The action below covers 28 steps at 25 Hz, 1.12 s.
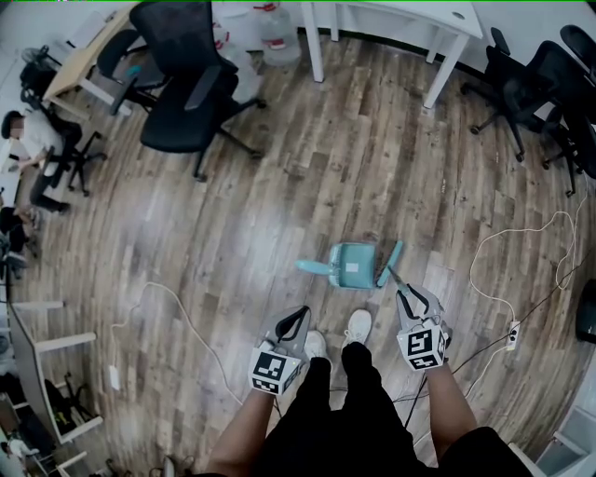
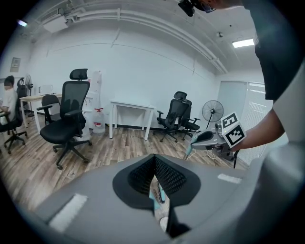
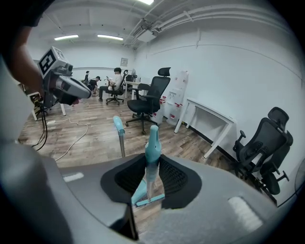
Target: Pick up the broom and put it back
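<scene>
**Head view.** We record a wood-plank floor (image 1: 372, 140) with a teal plastic dustpan (image 1: 352, 265) standing just ahead of the person's white shoes (image 1: 358, 326). The teal-handled broom (image 1: 389, 263) rises at the dustpan's right edge. The right gripper (image 1: 416, 292) sits just beside that handle. The left gripper (image 1: 300, 315) hangs apart from it, at the dustpan's lower left. Each gripper carries a cube of black-and-white square markers (image 1: 275, 370). Also listed: a black mesh office chair (image 1: 186, 84), a white table (image 1: 447, 23) and a white cable (image 1: 521, 231).

**Left gripper view.** Its jaws meet at the tips and hold nothing. The slit below them shows teal plastic and floor. A clear water jug with a red label (image 2: 98, 116) stands by the wall, its print too small to read.

**Right gripper view.** Its jaws stand partly apart. The broom's teal grip shows upright in the gap between them, with its brush head low on the floor. A second teal-tipped metal handle (image 3: 119, 128) stands just to the left.
</scene>
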Tool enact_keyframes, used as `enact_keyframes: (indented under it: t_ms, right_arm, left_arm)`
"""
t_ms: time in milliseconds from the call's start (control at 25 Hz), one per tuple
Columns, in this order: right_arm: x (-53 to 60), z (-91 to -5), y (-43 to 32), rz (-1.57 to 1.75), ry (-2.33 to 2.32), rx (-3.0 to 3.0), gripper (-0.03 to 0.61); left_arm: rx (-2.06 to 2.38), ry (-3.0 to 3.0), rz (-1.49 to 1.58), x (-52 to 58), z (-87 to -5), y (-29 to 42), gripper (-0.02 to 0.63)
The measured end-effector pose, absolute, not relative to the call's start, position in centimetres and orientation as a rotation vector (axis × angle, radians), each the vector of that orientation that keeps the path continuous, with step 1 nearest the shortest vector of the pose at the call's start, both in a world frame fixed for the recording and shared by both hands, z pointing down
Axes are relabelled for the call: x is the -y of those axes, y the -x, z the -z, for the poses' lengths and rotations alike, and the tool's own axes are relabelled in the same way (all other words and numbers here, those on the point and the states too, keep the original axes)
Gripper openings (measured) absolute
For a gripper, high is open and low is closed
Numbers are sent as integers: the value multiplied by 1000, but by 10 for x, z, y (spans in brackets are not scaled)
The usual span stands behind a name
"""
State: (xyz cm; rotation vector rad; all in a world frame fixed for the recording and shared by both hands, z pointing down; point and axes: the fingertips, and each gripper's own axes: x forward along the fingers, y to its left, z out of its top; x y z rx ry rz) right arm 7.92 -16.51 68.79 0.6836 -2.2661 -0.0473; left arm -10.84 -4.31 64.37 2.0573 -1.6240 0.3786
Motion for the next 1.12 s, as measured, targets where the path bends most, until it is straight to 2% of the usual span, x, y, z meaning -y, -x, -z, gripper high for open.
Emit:
enact_keyframes:
  t_ms: [280,1120]
  right_arm:
    - [152,-710,-74,73,-618,2219,97]
    - [139,-730,5,155,-349,2293,95]
  left_arm:
    - [1630,-2028,-370,41,-652,108,15]
    - [1750,-1912,-311,18,-658,132,15]
